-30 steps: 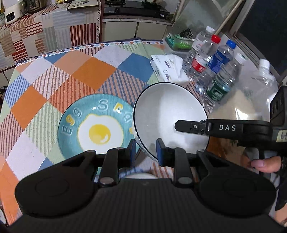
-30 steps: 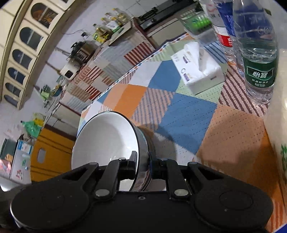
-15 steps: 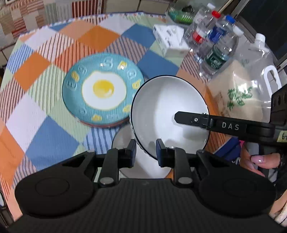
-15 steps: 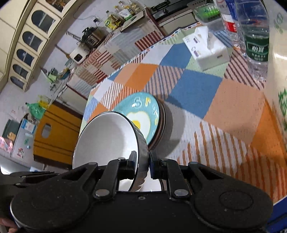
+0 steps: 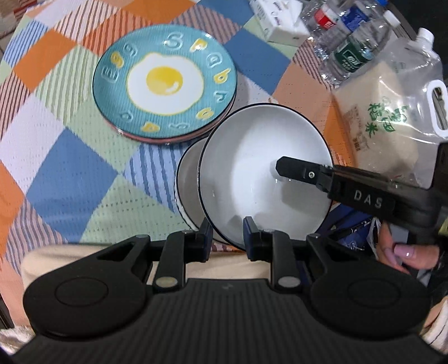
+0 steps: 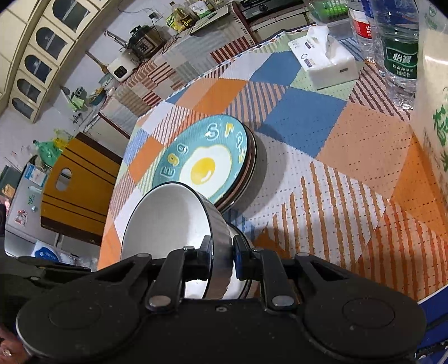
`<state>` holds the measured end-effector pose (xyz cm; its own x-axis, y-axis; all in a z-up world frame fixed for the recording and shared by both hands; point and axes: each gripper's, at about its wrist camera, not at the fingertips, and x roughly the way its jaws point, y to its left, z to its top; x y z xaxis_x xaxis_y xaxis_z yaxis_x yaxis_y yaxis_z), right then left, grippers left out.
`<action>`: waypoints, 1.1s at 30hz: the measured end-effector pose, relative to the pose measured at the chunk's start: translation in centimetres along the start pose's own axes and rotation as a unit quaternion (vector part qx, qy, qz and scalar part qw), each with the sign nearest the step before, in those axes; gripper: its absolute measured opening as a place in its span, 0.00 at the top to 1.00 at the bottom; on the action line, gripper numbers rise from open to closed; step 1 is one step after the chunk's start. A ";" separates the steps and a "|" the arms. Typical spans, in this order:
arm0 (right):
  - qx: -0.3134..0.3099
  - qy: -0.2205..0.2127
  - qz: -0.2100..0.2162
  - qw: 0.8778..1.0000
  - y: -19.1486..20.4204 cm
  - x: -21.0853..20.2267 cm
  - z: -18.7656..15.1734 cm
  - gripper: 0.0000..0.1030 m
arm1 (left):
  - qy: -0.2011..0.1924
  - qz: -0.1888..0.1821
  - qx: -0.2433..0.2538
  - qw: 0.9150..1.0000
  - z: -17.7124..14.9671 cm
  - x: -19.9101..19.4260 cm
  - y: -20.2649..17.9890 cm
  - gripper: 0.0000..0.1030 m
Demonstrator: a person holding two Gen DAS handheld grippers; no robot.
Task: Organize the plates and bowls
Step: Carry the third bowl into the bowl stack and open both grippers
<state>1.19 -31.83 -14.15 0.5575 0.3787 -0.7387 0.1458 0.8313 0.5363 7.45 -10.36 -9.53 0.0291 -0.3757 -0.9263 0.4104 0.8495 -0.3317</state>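
Observation:
A white bowl with a dark rim (image 5: 257,173) (image 6: 168,224) hangs tilted just above a second white bowl (image 5: 187,184) that sits on the checked tablecloth. My left gripper (image 5: 227,232) is shut on the held bowl's near rim. My right gripper (image 6: 223,247) is shut on its right rim, and the upper finger (image 5: 296,171) lies inside the bowl. A stack of plates topped by a teal fried-egg plate (image 5: 165,81) (image 6: 207,165) stands right beside the two bowls. The lower bowl is mostly hidden under the held one.
A tissue box (image 5: 280,22) (image 6: 327,61), several water bottles (image 5: 350,53) (image 6: 397,50) and a bag of rice (image 5: 386,123) line the table's right side. A person's hand (image 5: 403,252) holds the right gripper. The table's near edge lies just below the bowls.
Both grippers carried the bowl back toward the near table edge and lower. A second bowl came into view beneath it. The egg plate now lies farther up and left of the bowl.

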 end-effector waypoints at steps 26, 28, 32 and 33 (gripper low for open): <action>-0.311 -0.028 -0.140 0.940 6.0 2.1 -4.5 0.70 | 0.045 0.021 -0.027 0.998 -0.1 2.0 0.7 0.79; -0.334 -0.025 -0.156 0.929 6.3 2.5 -4.9 0.68 | 0.043 0.028 -0.024 0.998 0.0 2.0 0.6 0.79; -0.347 -0.027 -0.166 0.923 6.4 2.7 -5.1 0.68 | 0.040 0.047 -0.001 0.998 -0.1 1.9 0.2 0.79; -0.350 -0.027 -0.165 0.922 6.3 2.7 -5.1 0.68 | 0.042 0.047 0.002 0.998 -0.1 1.9 0.2 0.79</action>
<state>-0.60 -23.47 -14.82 0.6197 0.0530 -0.7831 -0.2374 0.9636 -0.1226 7.45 -10.91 -11.40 -0.0079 -0.2616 -0.9652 0.4131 0.8781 -0.2414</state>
